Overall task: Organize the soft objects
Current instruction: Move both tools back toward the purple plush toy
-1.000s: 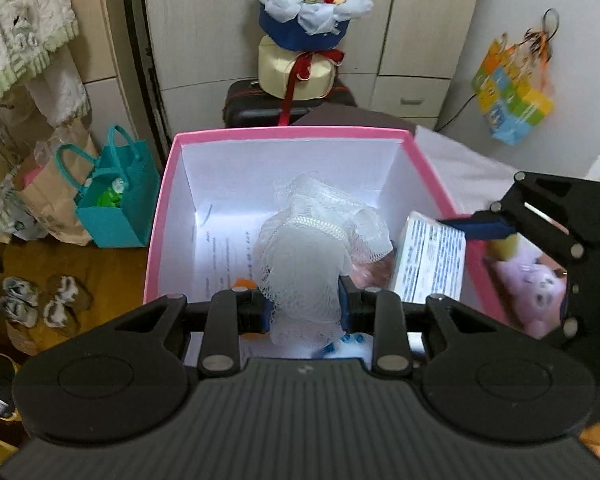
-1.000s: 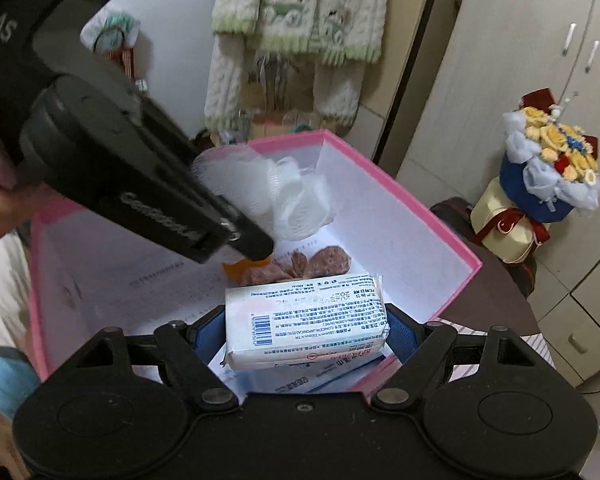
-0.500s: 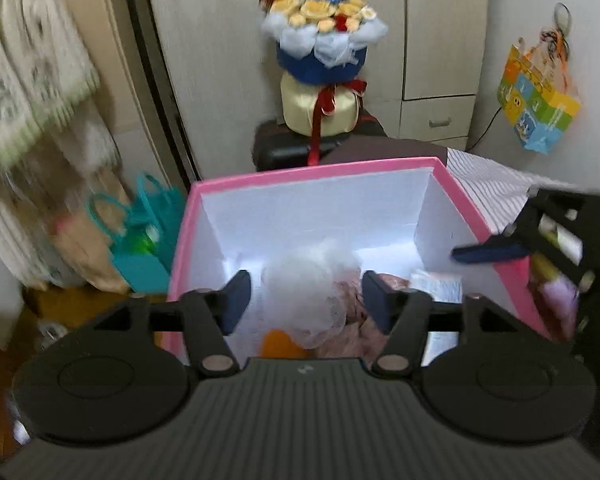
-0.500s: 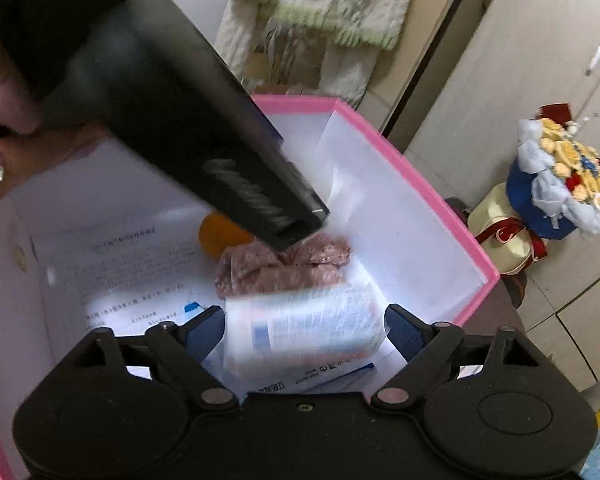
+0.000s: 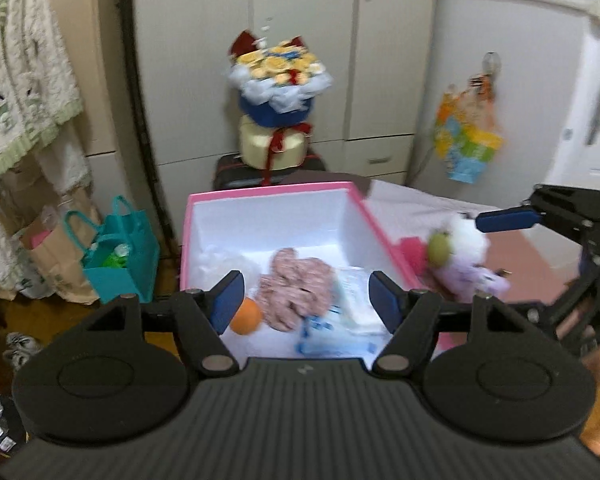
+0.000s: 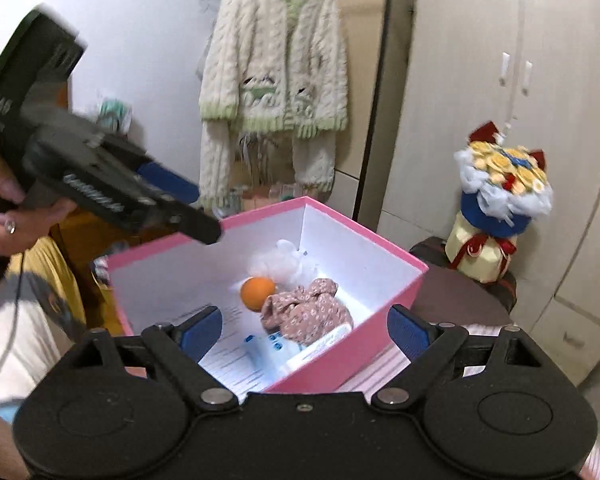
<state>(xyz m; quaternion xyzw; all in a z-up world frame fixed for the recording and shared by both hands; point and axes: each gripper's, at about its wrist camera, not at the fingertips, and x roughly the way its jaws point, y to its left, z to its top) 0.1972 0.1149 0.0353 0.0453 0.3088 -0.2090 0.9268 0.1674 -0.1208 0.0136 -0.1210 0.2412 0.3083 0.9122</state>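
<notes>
Having let go, both grippers, left [image 5: 306,298] and right [image 6: 307,332], hover jaws apart; white mesh puff [image 6: 278,264] and white tissue pack [image 5: 354,300] now lie inside the pink cardboard box [image 6: 380,320], leaving the purple plush toy [image 5: 466,268] beside it.

Floral cloth [image 6: 306,312] (crumpled), orange ball [image 6: 257,288], in pink box [image 6: 352,360]
</notes>
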